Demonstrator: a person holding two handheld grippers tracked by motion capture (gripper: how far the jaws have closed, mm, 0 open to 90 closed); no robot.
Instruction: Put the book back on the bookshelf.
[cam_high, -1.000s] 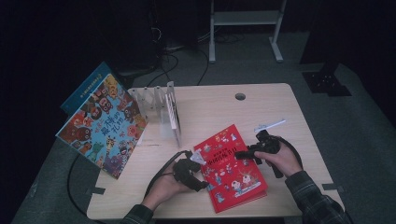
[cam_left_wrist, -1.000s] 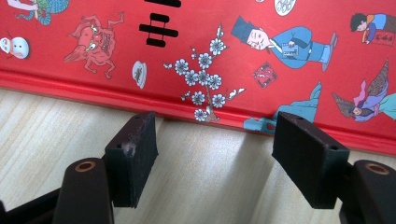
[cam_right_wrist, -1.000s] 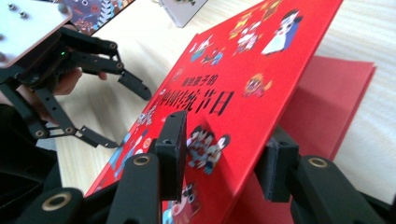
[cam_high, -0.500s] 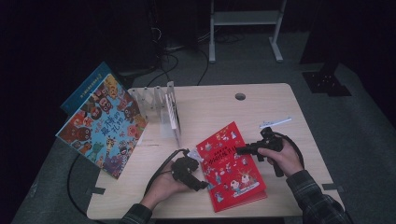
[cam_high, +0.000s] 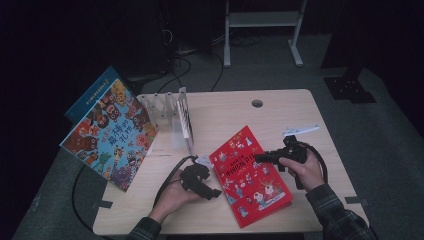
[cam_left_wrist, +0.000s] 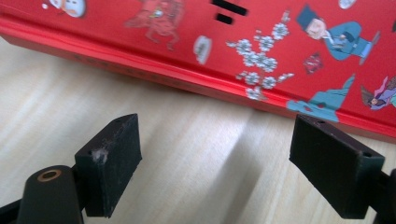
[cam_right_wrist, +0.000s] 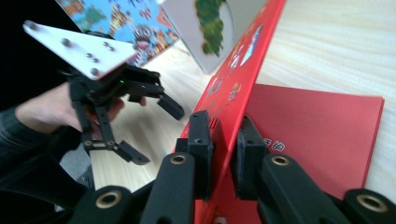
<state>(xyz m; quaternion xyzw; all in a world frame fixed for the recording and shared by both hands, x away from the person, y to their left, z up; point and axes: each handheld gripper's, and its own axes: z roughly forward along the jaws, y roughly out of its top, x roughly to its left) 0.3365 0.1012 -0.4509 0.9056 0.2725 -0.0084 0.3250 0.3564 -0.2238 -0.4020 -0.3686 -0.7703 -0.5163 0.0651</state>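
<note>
The red book (cam_high: 250, 177) is found on the table (cam_high: 280, 115), near its front edge, between the two grippers, long axis running from near-right to far-left. Its cover is clamped at the right edge by the right gripper (cam_right_wrist: 223, 154), jaws closed on it and the cover raised off the red page beneath. The left gripper (cam_left_wrist: 229, 163) is held with jaws apart, just beside the spine, nothing between them; the book lies straight ahead of it. In the white rack (cam_high: 170, 112), one thin book is seen upright; a large picture book (cam_high: 110, 132) is propped against its left side.
</note>
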